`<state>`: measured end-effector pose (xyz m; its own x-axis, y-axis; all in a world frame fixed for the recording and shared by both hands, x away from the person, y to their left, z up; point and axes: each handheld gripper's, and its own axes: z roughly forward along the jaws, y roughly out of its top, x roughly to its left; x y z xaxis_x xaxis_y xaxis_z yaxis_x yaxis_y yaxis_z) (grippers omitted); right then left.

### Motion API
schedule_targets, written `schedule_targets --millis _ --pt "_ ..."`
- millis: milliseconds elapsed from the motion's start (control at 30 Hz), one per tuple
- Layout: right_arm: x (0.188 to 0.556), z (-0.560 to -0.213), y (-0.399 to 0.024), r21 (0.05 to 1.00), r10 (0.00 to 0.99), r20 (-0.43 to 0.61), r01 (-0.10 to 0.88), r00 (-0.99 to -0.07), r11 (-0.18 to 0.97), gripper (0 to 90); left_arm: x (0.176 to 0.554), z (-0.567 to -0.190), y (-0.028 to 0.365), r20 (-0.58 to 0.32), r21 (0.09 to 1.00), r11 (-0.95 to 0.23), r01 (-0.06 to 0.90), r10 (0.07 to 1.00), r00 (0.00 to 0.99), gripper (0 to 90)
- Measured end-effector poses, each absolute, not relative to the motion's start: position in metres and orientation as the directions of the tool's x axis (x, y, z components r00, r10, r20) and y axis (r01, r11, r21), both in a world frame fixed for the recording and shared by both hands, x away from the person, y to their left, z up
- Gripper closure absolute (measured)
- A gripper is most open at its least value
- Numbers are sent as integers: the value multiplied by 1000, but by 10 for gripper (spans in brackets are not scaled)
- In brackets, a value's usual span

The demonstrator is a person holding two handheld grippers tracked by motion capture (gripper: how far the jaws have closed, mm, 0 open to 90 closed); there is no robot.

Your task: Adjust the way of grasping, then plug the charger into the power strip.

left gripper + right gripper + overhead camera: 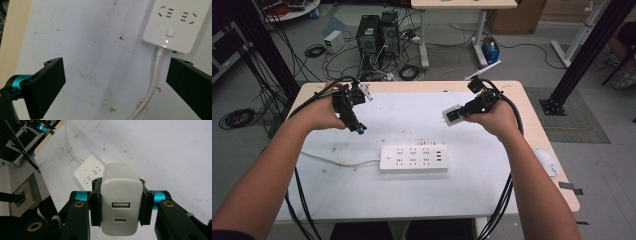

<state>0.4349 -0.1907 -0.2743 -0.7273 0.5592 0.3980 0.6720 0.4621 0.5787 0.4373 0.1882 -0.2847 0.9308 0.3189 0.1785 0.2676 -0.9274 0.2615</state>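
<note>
The white plastic USB charger block [121, 202] is clamped by its two side faces in the right gripper [455, 114], which is held raised above the white-covered surface [492, 170], well apart from the white rectangular power strip [414, 159] lying flat near the middle. The step in hand is judged to be the plugging of the charger into a socket of that strip. For a clean insertion, the prongs, seen in the high view at the charger's left end, are to be turned to point straight down, lined up with the slots of one socket, and pressed in without tilt. The left gripper [353, 117] is empty, its jaws spread wide above the surface just beside the strip's switch end and white cable [152, 85]; it is best used to steady the strip there. The charger is a rounded, glossy block; its gripper-facing end carries a rectangular port above a smaller oval one, each with faint lettering too small to read.
</note>
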Motion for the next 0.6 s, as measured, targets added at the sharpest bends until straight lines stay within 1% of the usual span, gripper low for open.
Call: schedule_targets --millis 200,333,433,600 --pt "441 -273 -187 567 559 389 668 -733 481 622 442 -287 188 142 247 -933 261 301 943 23" --pt "444 -271 -181 557 556 371 658 -744 508 622 442 -285 189 162 254 -927 275 321 933 23" --pt "446 -271 -177 544 549 357 646 -755 535 622 440 -285 190 181 237 -929 286 331 926 23" --pt "448 -272 -169 527 531 328 618 -781 583 622 437 -288 194 146 229 -929 291 328 933 23"
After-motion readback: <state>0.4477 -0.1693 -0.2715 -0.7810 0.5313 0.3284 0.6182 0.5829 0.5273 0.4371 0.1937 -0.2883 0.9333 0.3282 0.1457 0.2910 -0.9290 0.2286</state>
